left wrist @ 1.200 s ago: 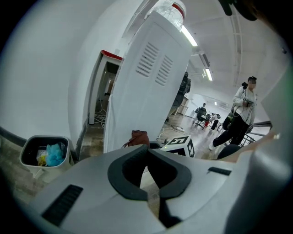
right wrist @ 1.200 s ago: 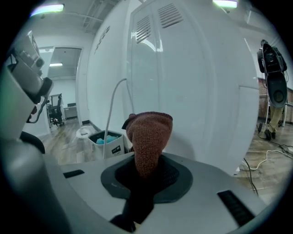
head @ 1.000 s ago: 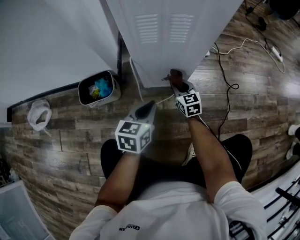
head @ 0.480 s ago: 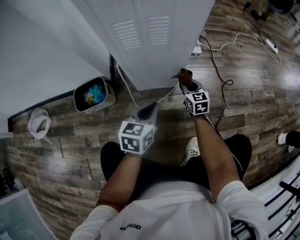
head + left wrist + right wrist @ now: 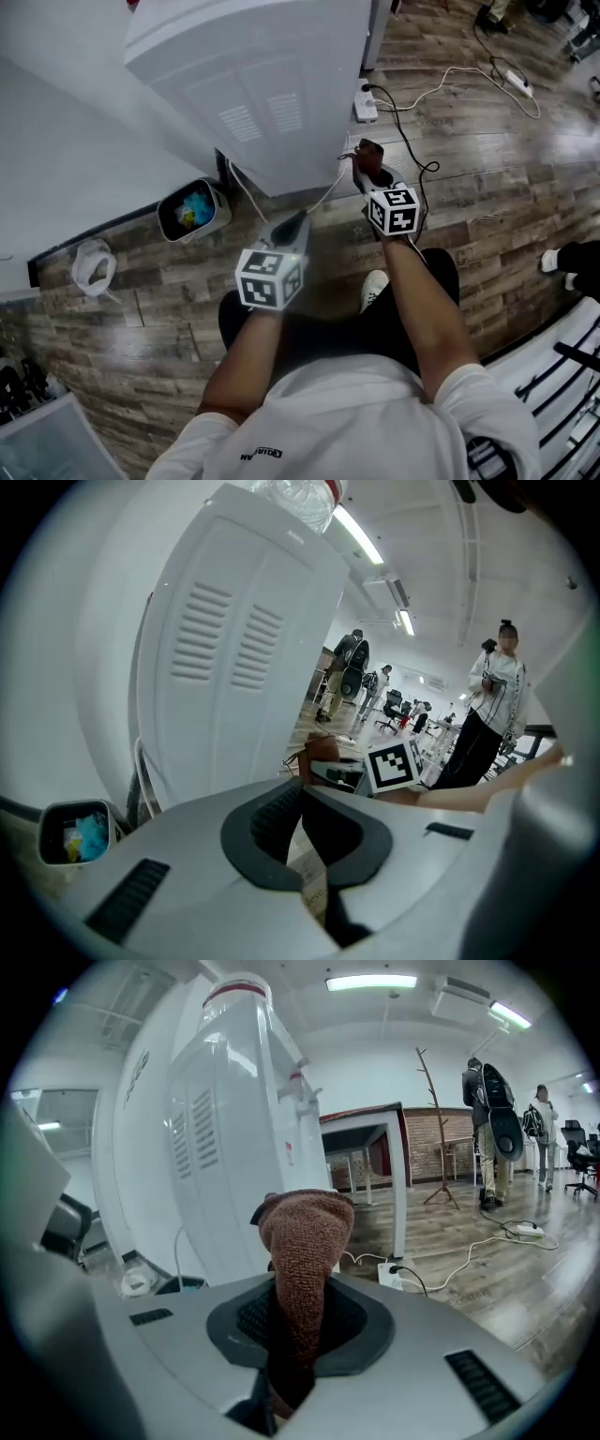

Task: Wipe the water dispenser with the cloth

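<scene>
**Inspector:** State of the grippers?

**Assistant:** The right gripper point(image 5: 298, 1326) has its jaws clamped on the brown knitted cloth point(image 5: 305, 1237), which fills the gap between them. The left gripper point(image 5: 302, 799) has its jaws pressed together with nothing between them. It hangs to the left, apart from the work.

**Inspector:** Where is the cloth relative to the water dispenser point(image 5: 272, 84)?

**Assistant:** It is low down, just beside the cabinet's bottom corner. It sits above the wood floor point(image 5: 487, 187) and near the power strip point(image 5: 364, 103). No view settles whether it touches the cabinet.

**Inspector:** Orientation?

**Assistant:** The cloth is a folded wad whose long axis runs in line with the jaws. The rounded free end points forward, away from the person and toward the cabinet's foot. The other end is pinched deep between the pads.

**Inspector:** Recommendation for the step in hand?

**Assistant:** This is judgement only. The wipe appears to be at the base of the vented panel.
- Lay the wad's broad flank on the panel rather than poking with its tip.
- Press lightly, so the hard jaw ends do not meet the plastic.
- Stroke along the panel in overlapping passes.
- Keep clear of the black cable point(image 5: 410, 155) and the power strip.
</scene>
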The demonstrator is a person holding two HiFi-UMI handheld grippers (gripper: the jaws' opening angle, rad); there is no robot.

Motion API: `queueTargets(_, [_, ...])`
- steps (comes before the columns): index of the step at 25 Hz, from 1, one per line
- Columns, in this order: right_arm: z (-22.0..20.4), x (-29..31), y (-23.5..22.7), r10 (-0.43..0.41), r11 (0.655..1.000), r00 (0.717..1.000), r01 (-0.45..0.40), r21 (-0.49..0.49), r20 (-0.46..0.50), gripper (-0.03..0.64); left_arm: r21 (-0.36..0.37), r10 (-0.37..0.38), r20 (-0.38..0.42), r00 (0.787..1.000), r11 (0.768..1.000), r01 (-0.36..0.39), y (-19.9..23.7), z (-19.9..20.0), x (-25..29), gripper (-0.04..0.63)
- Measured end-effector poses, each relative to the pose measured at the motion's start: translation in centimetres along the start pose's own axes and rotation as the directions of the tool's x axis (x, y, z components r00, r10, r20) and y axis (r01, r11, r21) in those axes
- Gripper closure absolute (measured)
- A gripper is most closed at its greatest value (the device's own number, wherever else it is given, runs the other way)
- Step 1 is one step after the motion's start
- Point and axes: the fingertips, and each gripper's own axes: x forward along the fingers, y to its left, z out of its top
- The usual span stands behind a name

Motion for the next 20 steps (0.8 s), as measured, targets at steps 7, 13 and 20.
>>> queueTargets(7, [9.9, -9.7, 2.5, 0.047, 0.998, 0.999, -0.047, 0.043, 0.007, 0.558, -0.009, -0.014, -0.023, 1.0, 1.0, 0.013, -5.6, 8.4, -5.1, 0.606])
queueTargets(13, [19.7, -17.9, 3.6, 0.114, 0.993, 0.993, -0.114, 0.021, 0.004, 0.558, -0.009, -0.003, -0.051, 0.999, 1.0, 0.003, -10.9, 16.3, -9.6, 0.606])
queueTargets(20, [30.1, -26.2, 3.3, 0.208, 0.975, 0.978, -0.206, 0.085, -0.014, 0.558, -0.06, -0.028, -0.145, 0.989, 0.998, 0.02, -18.1, 23.8, -11.3, 0.606])
